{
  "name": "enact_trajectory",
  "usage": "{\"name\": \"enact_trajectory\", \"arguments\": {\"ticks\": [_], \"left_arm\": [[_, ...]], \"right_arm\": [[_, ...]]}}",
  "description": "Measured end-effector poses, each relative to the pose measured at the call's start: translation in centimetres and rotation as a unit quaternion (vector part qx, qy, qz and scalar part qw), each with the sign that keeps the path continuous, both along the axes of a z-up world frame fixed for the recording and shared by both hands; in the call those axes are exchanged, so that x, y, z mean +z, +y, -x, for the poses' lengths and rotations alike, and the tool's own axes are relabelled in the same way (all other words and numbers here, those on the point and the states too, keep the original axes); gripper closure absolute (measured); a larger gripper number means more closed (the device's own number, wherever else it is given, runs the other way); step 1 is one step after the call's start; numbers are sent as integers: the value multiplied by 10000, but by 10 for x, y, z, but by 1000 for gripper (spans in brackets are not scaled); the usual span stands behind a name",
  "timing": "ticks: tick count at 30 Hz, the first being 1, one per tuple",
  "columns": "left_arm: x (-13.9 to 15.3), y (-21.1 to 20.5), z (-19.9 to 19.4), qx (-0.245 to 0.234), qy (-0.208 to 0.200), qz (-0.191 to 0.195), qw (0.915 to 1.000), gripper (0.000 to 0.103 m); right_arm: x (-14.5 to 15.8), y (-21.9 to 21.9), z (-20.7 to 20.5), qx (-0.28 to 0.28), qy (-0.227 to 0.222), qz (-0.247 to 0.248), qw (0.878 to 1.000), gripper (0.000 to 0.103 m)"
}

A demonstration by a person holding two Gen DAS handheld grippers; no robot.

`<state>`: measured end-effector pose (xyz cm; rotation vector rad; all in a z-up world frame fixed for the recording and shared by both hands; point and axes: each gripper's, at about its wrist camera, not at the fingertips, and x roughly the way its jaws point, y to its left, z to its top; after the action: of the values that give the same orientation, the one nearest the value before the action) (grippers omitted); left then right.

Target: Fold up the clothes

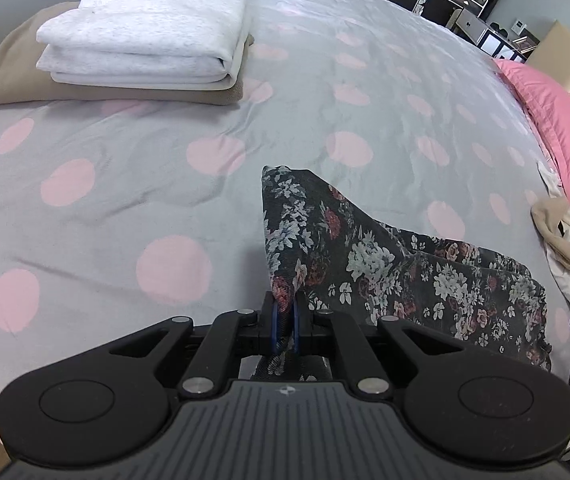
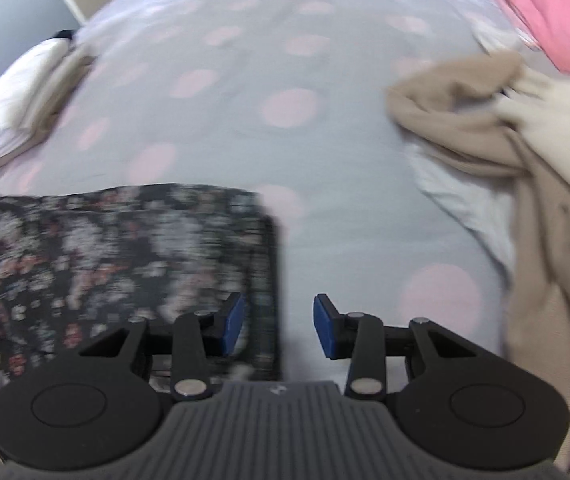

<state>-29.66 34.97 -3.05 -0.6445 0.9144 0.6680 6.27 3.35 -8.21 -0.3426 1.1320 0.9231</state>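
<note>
A dark floral garment (image 1: 385,264) lies on the grey bedspread with pink dots (image 1: 125,184). My left gripper (image 1: 285,312) is shut on one edge of it and lifts that corner into a peak. In the right wrist view the same floral garment (image 2: 105,256) lies flat at the lower left, blurred by motion. My right gripper (image 2: 279,326) is open just above the garment's right edge, its left pad over the fabric and its right pad over bare bedspread (image 2: 325,160).
A folded white garment (image 1: 149,28) sits on a folded tan one (image 1: 9,76) at the far left. A loose heap of beige and white clothes (image 2: 505,152) lies at the right. A pink pillow (image 1: 557,120) lines the right side, with furniture beyond the bed.
</note>
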Motion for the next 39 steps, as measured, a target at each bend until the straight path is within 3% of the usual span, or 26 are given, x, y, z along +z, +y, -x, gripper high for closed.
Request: {"name": "enact_trajectory", "arguments": {"ticks": [1,3,5,13,19,25,28,39], "left_arm": [[0,1,1,-18,-8,7,10000,97],[-1,2,2,-44,1,30,10000,97],[-3,4,2,-41,29,74,10000,97],[-12,13,-8,-113,326,169,9993,97],[-18,19,-15,-37,465,282,9985,97],[-17,18,-17,-40,440,295,9986,97],[-15,18,-15,-35,347,333,9988,97],[-2,11,-21,-190,-9,329,9993,97]], "right_arm": [[2,5,9,99,-36,-52,9999,61],[4,17,28,336,-66,-163,9993,77],[3,31,46,572,0,-273,9980,84],[-8,94,120,1848,-315,-300,9818,93],[-26,135,150,2317,-203,-68,9726,99],[-39,172,174,3163,-476,-103,9474,97],[-43,191,177,3227,-591,-61,9446,97],[-60,247,152,2447,-475,-128,9683,103]]}}
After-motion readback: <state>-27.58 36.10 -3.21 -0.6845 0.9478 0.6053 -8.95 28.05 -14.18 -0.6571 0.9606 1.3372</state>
